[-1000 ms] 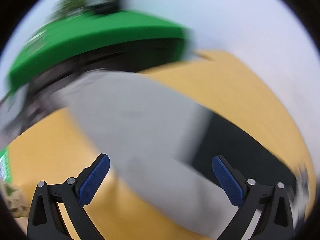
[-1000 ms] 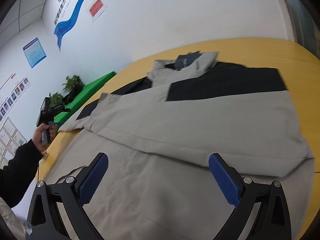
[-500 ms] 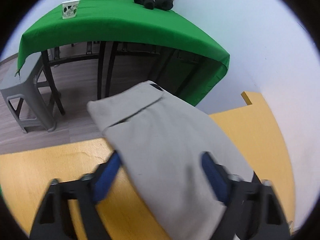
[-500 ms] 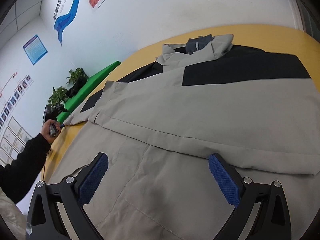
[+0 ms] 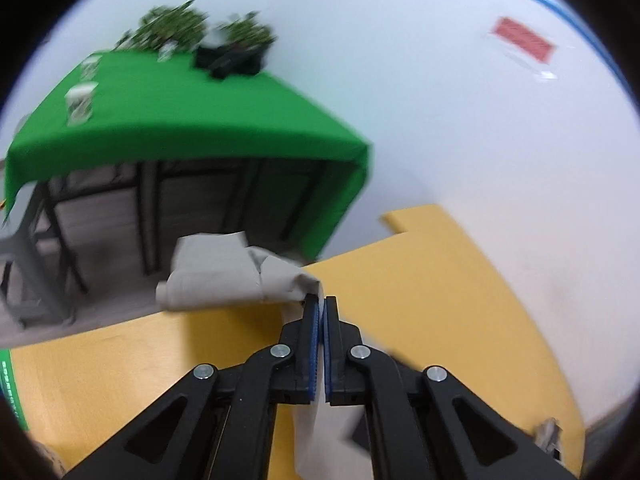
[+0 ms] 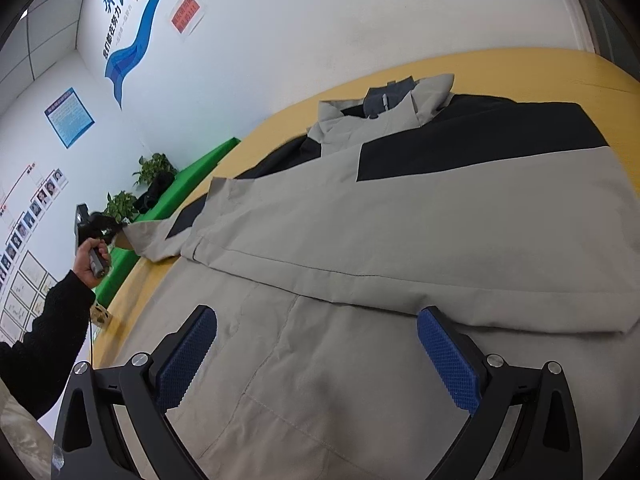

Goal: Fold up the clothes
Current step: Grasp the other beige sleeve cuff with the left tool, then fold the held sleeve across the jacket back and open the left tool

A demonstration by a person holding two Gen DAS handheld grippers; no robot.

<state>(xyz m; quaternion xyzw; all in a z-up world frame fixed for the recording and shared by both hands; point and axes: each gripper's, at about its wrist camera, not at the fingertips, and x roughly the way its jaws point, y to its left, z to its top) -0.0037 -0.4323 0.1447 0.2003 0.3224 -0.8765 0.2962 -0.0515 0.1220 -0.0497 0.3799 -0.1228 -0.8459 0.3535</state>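
Observation:
A grey and black jacket point(image 6: 400, 240) lies spread flat on the yellow table point(image 6: 520, 64), collar at the far end. My left gripper point(image 5: 320, 308) is shut on the grey sleeve cuff point(image 5: 224, 272), which bunches and hangs past the table's edge. In the right wrist view the left gripper point(image 6: 96, 228) holds that sleeve point(image 6: 156, 240) out at the jacket's left side. My right gripper point(image 6: 316, 344) is open and empty, hovering over the jacket's lower grey panel.
A table with a green cloth point(image 5: 180, 120) stands beyond the yellow table point(image 5: 420, 280), with cups, plants point(image 5: 200, 28) and a black item on it. A grey stool point(image 5: 20, 248) stands on the floor at left. A white wall lies behind.
My left gripper has shut on the sleeve cuff and lifted it, so the cloth now bunches ahead of the fingers. The right gripper stayed open over the jacket.

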